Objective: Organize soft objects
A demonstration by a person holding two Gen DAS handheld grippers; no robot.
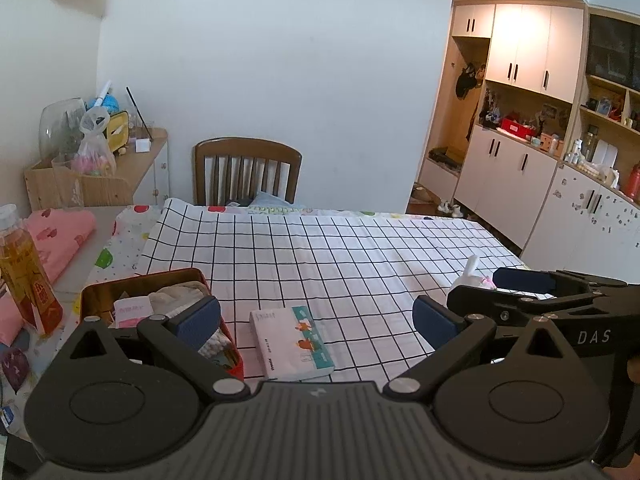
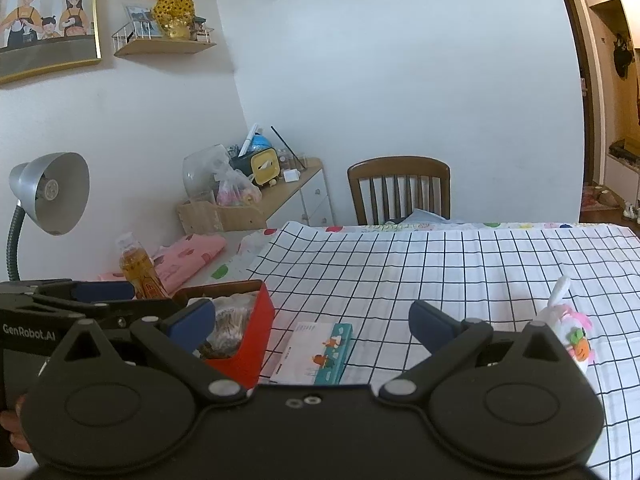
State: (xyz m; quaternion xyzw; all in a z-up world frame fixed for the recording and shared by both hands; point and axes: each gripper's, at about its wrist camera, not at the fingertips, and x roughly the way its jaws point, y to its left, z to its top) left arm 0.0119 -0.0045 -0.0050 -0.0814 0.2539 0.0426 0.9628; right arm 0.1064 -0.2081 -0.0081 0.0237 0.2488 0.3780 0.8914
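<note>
1. At the far left of the surface (image 1: 360, 248) a bottle of amber drink (image 1: 24, 276) stands upright, with folded pink cloth (image 1: 60, 236) lying just behind it.
2. Next comes a red tin box (image 1: 100, 292), open on top and packed with soft items, among them pale fabric and a small packet with a pink label (image 1: 132, 310).
3. The left gripper (image 1: 316, 320) hovers above the checked cloth with its blue-padded fingers (image 1: 198, 322) spread wide and holding nothing; its left finger overlaps the tin in this view.
4. Between those fingers a pack of tissues (image 1: 290, 342), white with a teal strip and cartoon figures, lies flat just right of the tin.
5. The right gripper (image 2: 312, 322) is likewise wide apart and empty, the tissue pack (image 2: 316, 354) showing in its gap.
6. Farthest right, a small white plush toy (image 2: 572, 332) with pink and orange details sits on the checked cloth, partly hidden behind the right gripper's right finger (image 2: 434, 326).
</note>
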